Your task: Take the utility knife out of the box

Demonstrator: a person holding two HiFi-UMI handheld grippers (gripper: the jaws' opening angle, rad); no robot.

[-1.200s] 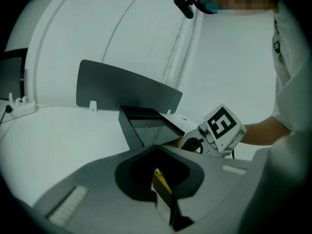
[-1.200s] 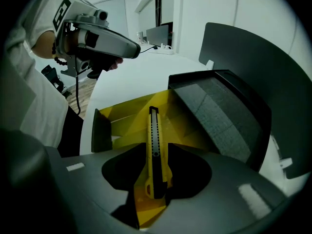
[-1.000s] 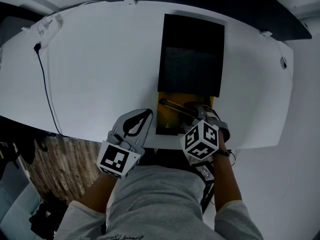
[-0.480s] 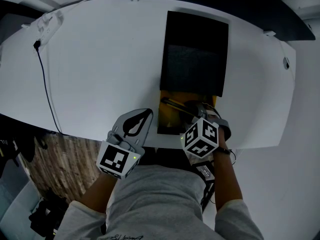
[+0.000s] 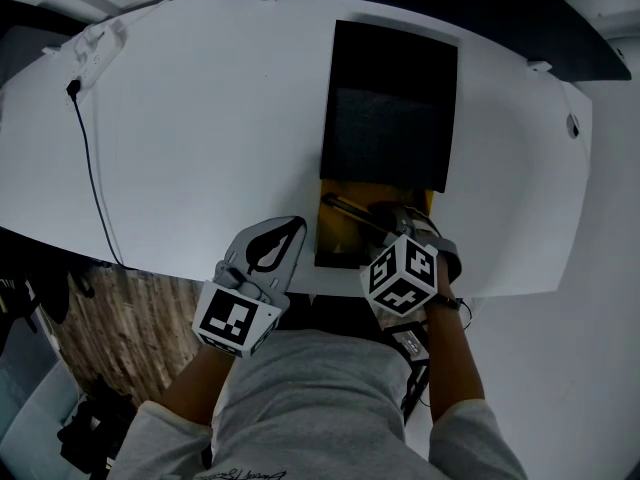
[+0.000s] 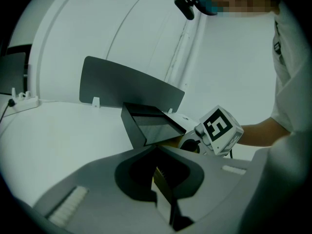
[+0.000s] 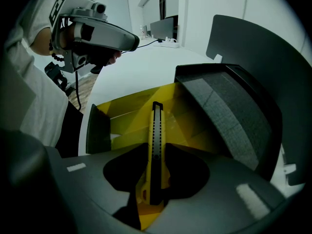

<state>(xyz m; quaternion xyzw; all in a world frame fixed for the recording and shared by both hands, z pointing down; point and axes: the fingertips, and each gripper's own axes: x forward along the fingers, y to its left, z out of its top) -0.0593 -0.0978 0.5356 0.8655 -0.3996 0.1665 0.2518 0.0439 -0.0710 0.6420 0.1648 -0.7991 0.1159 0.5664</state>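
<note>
An open box [image 5: 335, 236] with a yellow inside stands at the table's front edge, its black foam-lined lid [image 5: 390, 108] folded back. A yellow and black utility knife [image 7: 156, 145] lies lengthwise in it, also visible from above as the knife [image 5: 345, 208]. My right gripper [image 7: 153, 189] points steeply down into the box. Its jaws are closing with the knife's handle end between them, and dark gaps still show on both sides. In the head view the right gripper [image 5: 388, 224] is mostly under its marker cube. My left gripper [image 5: 296, 226] rests left of the box, shut and holding nothing.
The white table [image 5: 200, 138] carries a black cable [image 5: 88, 163] and a power strip [image 5: 95, 46] at its far left. A grey partition [image 6: 129, 84] runs behind the table. The person's body is close against the table's front edge.
</note>
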